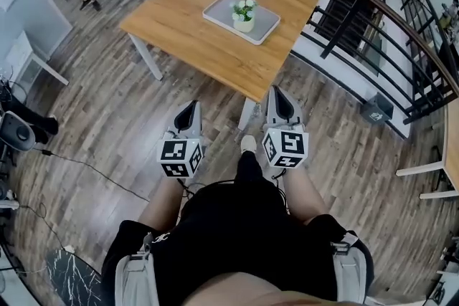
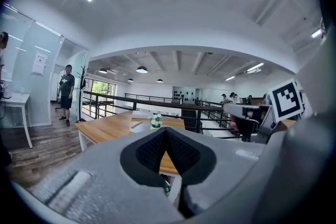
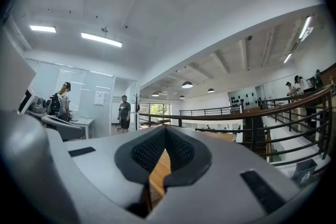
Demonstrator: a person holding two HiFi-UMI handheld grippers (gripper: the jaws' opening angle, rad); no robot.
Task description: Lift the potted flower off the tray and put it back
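Walk up to table [image 1: 186, 32] at 12 o'clock, holding left gripper [image 1: 191, 111] and right gripper [image 1: 280, 95] both closed on nothing, well apart from potted flower [image 1: 244, 13] upright on tray [image 1: 219, 11], then open one wide, grip it low, lift straight to avoid tipping or spilling.

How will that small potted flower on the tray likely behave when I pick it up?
The potted flower looks small against its tray, so probably light. Its blooms spread about as wide as the pot, so it might tip if gripped high. The pale pot looks smooth, perhaps slippery.
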